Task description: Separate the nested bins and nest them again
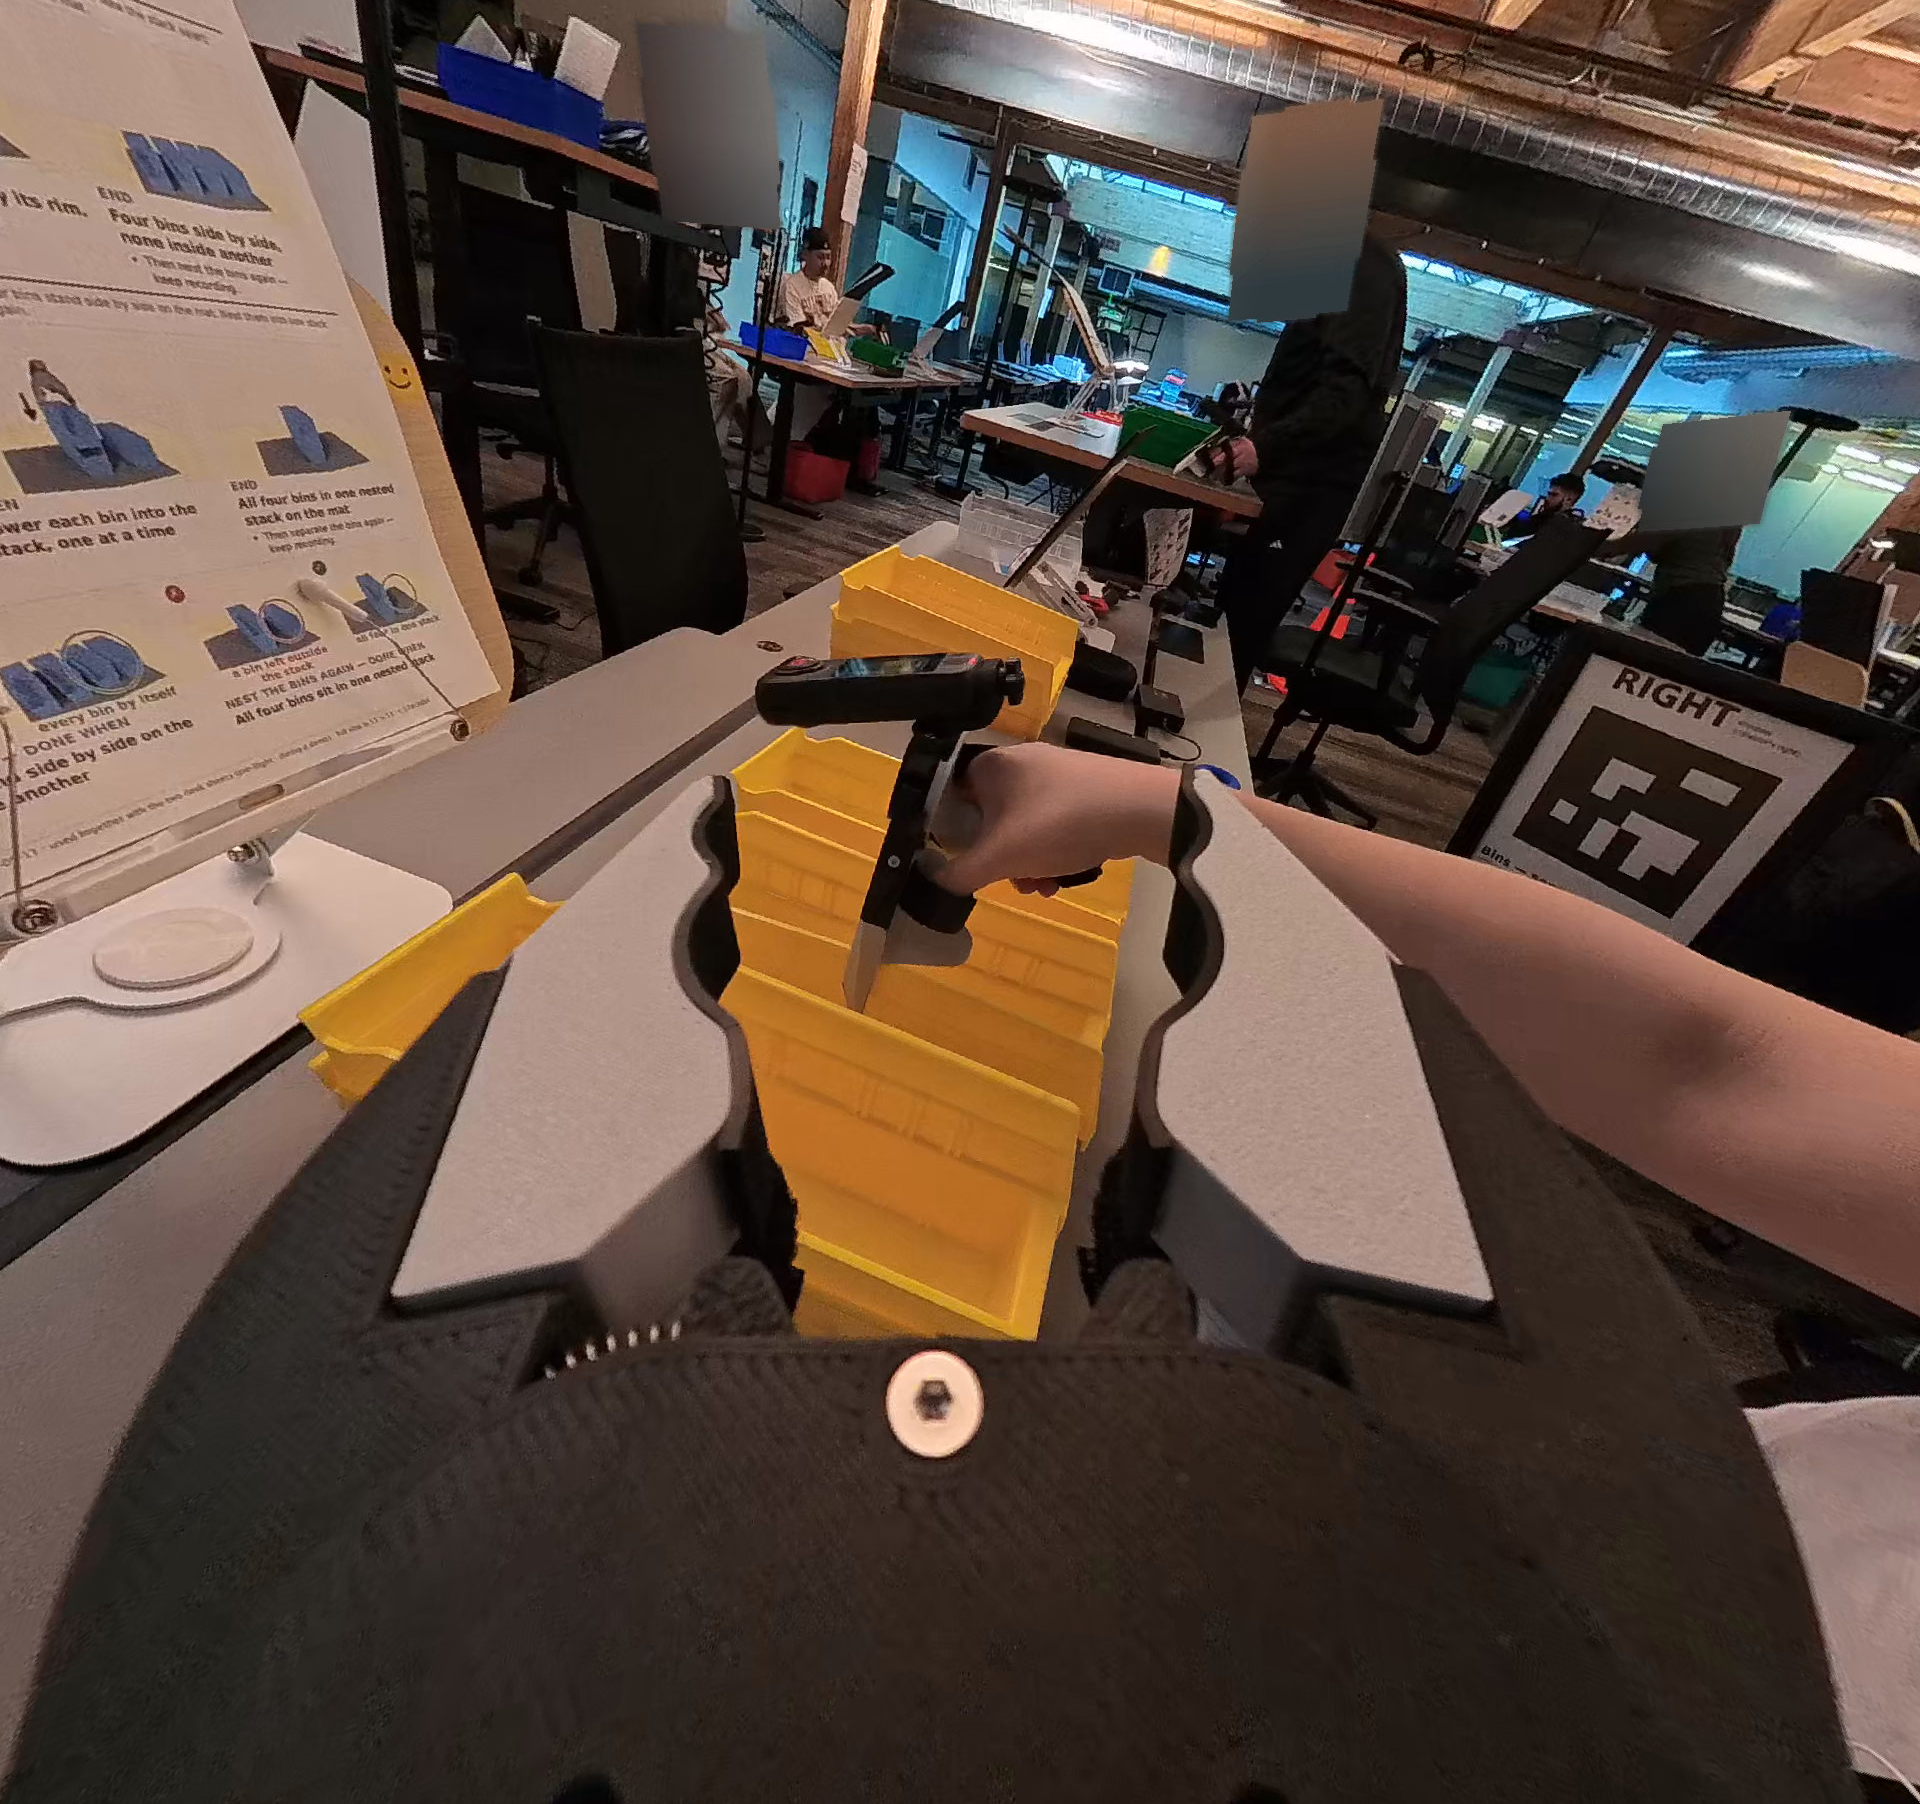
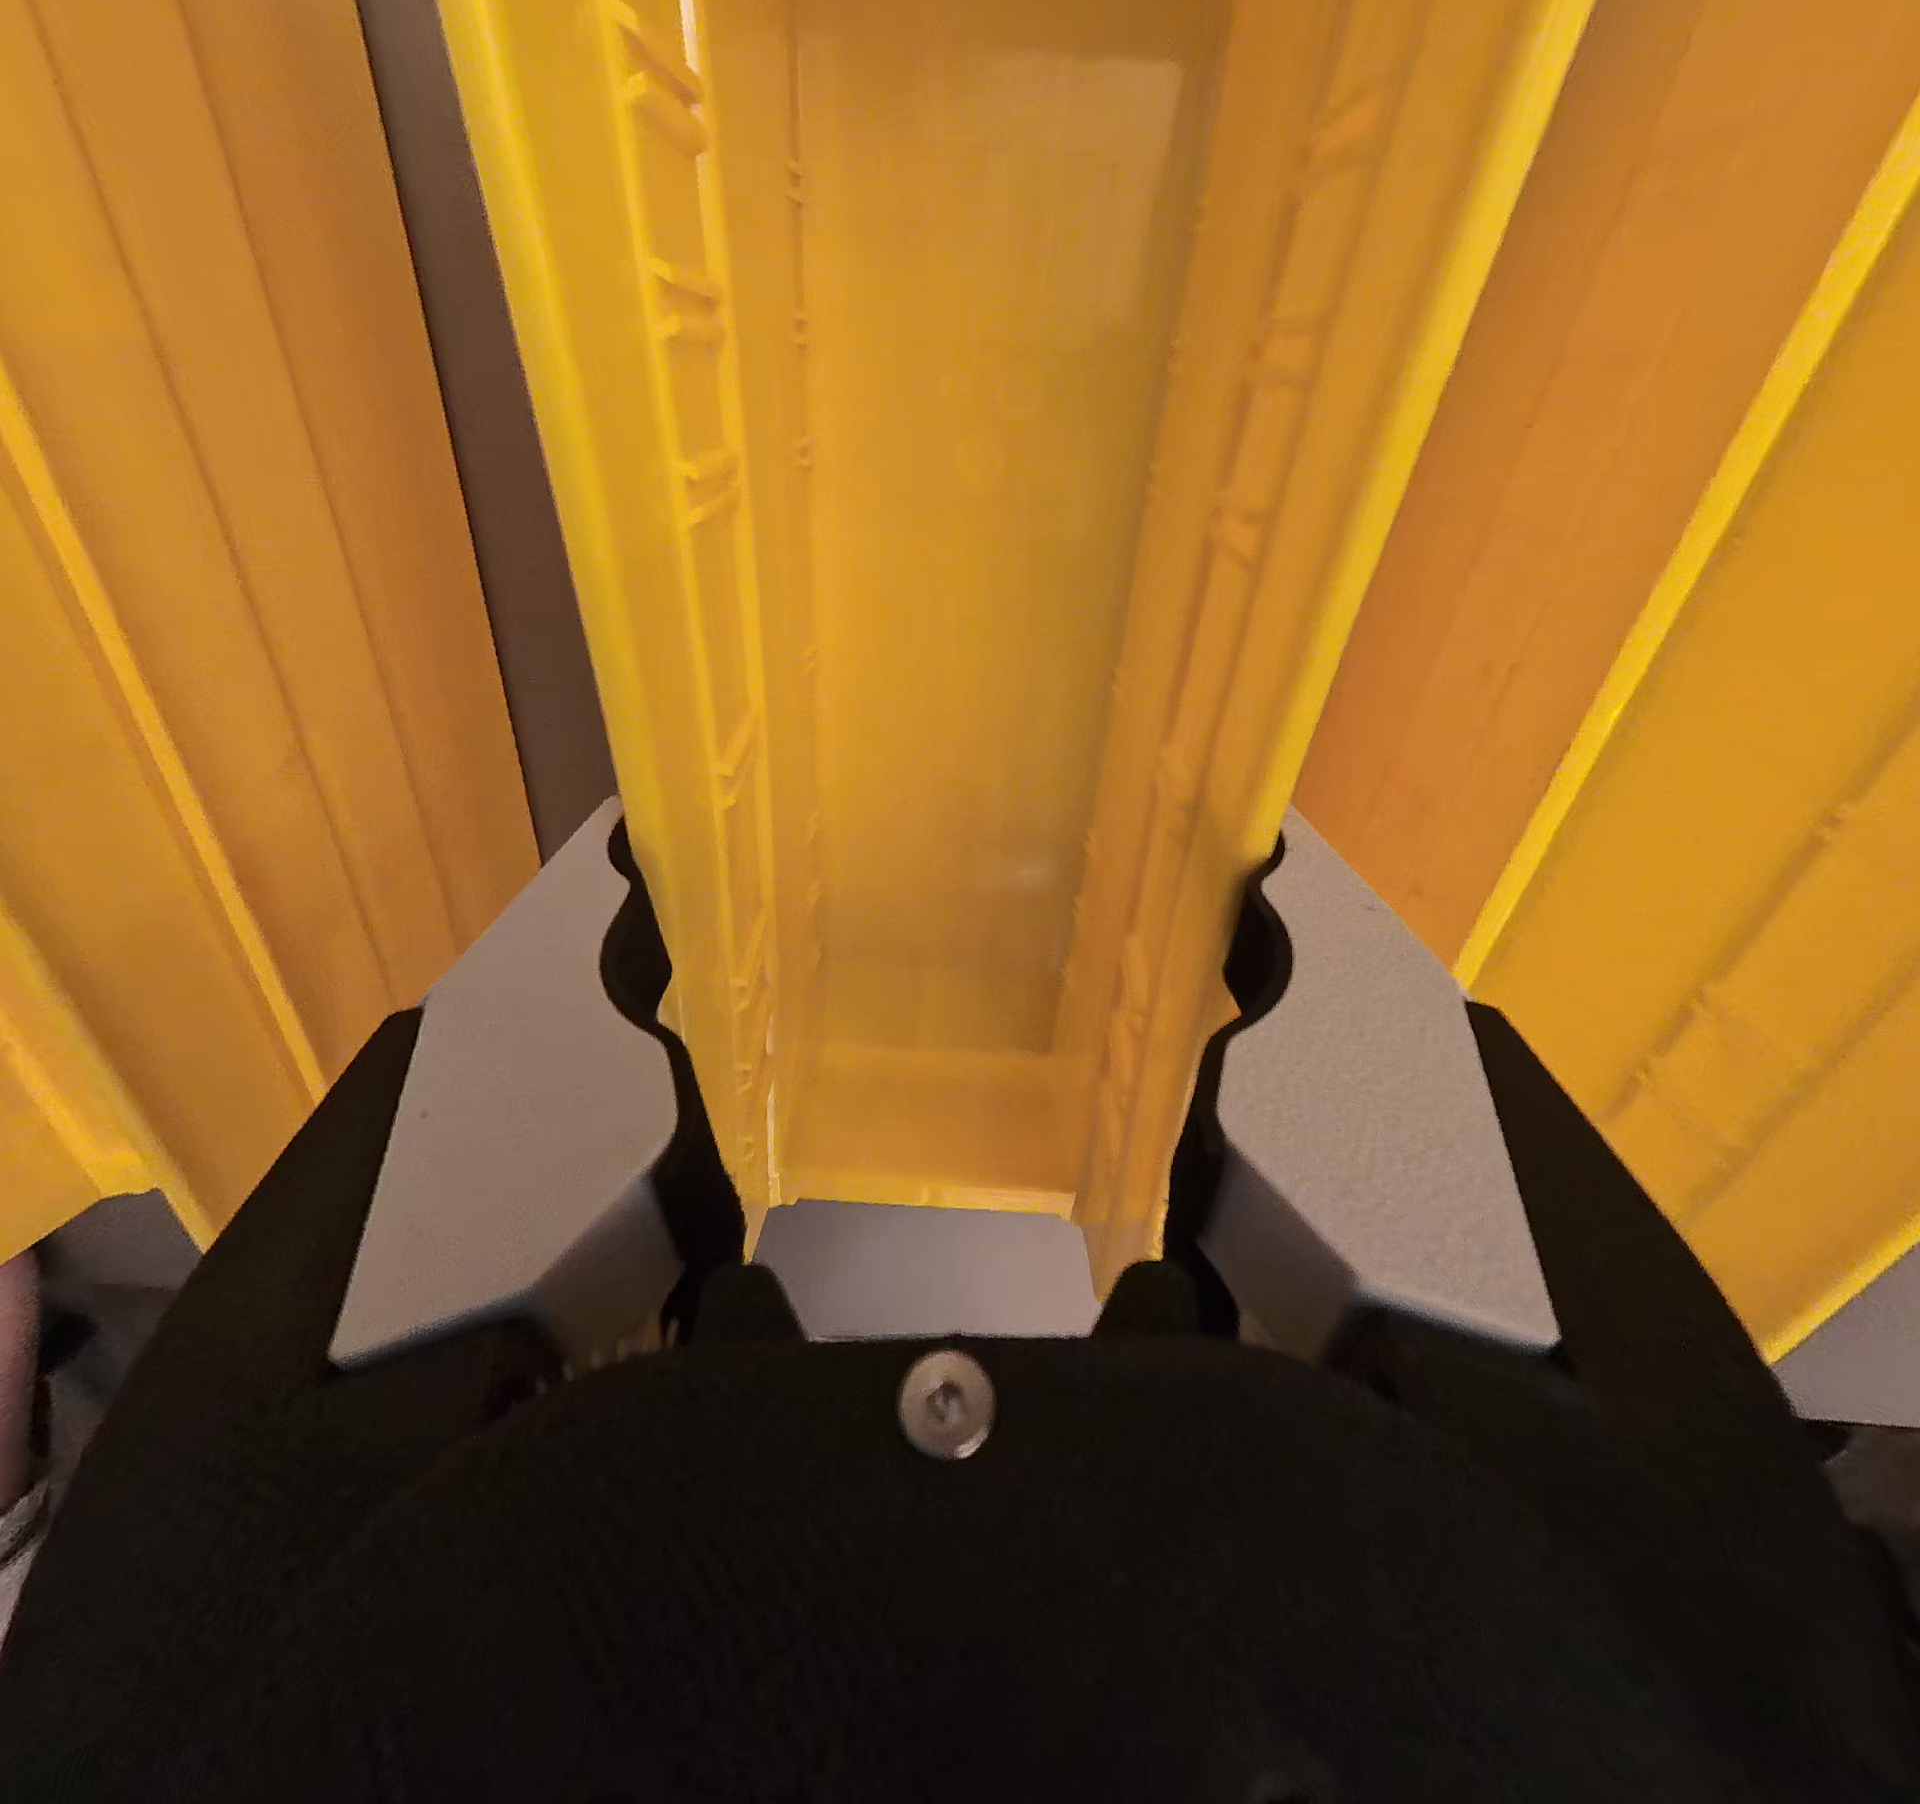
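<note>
Several yellow bins stand side by side on the grey table (image 1: 582,715). In the left wrist view my left gripper (image 1: 940,923) is open above the nearest bin (image 1: 914,1131). A strip of table shows between that bin and the right finger (image 1: 1299,1027). Farther off, a hand holds my right gripper (image 1: 894,975) down on a bin in the row (image 1: 1029,965). In the right wrist view my right gripper (image 2: 945,881) straddles one open yellow bin (image 2: 997,507). Both pads (image 2: 639,923) lie against its outer side walls. Another bin stands on its left (image 2: 208,507) and another on its right (image 2: 1662,611).
An instruction sheet (image 1: 187,404) on a white stand (image 1: 177,975) is at the left. One more yellow bin (image 1: 951,632) and black devices (image 1: 1122,736) lie at the far end of the table. A sign with a black square pattern (image 1: 1652,798), chairs and people are beyond.
</note>
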A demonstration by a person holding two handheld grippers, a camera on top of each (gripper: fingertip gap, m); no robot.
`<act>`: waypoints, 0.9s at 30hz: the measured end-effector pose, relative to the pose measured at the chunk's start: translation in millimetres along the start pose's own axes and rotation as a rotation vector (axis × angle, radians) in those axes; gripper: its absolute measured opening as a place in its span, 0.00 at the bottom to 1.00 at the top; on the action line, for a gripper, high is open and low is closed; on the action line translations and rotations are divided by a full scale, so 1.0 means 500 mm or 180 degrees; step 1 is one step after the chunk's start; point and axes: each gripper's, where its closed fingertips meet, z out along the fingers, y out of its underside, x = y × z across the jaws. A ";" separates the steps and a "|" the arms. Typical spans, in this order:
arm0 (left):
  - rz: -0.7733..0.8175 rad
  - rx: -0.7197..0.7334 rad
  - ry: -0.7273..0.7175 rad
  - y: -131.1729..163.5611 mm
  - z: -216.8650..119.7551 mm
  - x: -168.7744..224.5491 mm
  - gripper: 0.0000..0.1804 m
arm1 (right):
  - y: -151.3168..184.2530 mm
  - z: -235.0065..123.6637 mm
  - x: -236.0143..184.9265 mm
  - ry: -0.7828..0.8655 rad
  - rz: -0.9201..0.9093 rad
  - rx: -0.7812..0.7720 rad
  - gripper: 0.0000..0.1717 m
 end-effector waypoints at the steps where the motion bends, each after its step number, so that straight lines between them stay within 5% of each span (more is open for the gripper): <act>1: -0.0002 0.0003 -0.0001 0.000 0.000 0.000 0.46 | 0.001 -0.002 0.000 -0.0020 0.0004 0.0000 0.65; 9: -0.0035 0.0024 -0.0023 -0.003 -0.004 -0.006 0.46 | 0.000 -0.054 -0.005 -0.0039 -0.0012 -0.0001 0.65; 17: -0.0083 0.0042 -0.0070 -0.004 -0.011 -0.017 0.46 | -0.014 -0.197 -0.032 0.0194 -0.0063 0.0045 0.65; 22: -0.0130 0.0021 -0.0097 -0.001 -0.011 -0.024 0.46 | -0.040 -0.292 -0.111 0.0113 -0.0030 0.0253 0.65; 27: -0.0141 0.0098 -0.0134 -0.011 -0.024 -0.027 0.45 | -0.063 -0.311 -0.235 -0.0312 -0.0050 0.0412 0.65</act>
